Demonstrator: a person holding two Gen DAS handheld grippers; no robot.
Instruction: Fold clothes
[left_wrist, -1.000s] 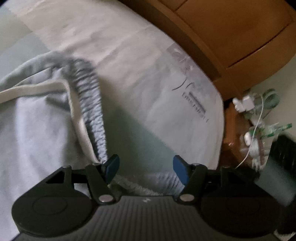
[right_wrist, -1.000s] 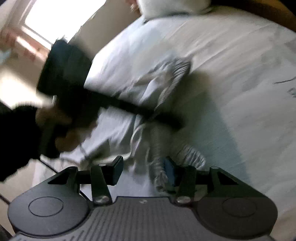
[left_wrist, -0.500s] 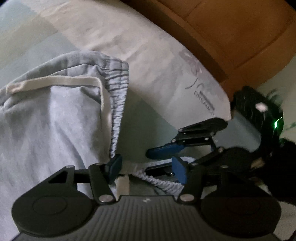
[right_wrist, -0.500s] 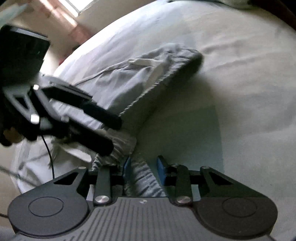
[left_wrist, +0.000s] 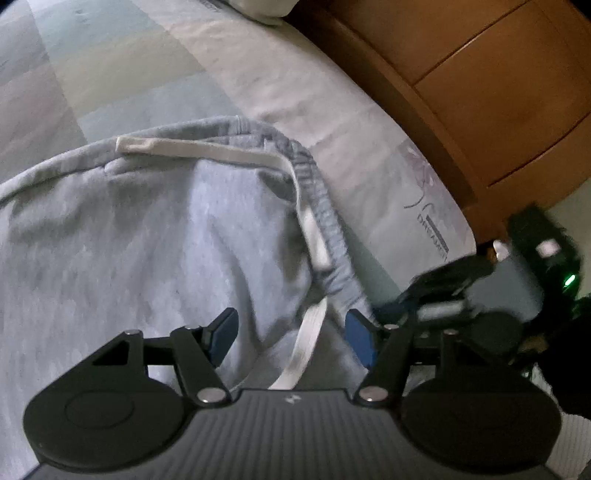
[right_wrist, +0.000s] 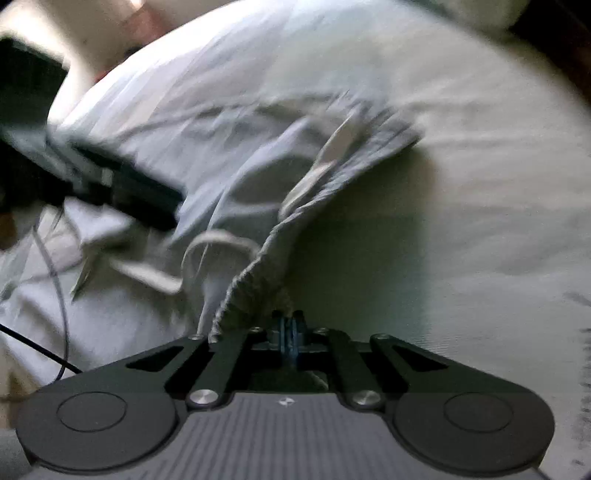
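On the bed (left_wrist: 288, 85), a pair of grey sweatpants (left_wrist: 122, 236) lies spread over the pale sheet, its ribbed waistband (left_wrist: 325, 221) curving toward the bed's edge and a white drawstring (left_wrist: 306, 354) trailing down between the left tongs (left_wrist: 291, 332). These tilt steeply down over the fabric, their 2 blue pads (left_wrist: 221, 334) standing apart and pressing on nothing. Beside them, the right tongs (right_wrist: 290, 332) also pitch steeply downward, their jaws brought fully together on the bunched waistband, which rises slightly from the mattress. A wooden headboard (left_wrist: 480, 92) runs along the bed's far side
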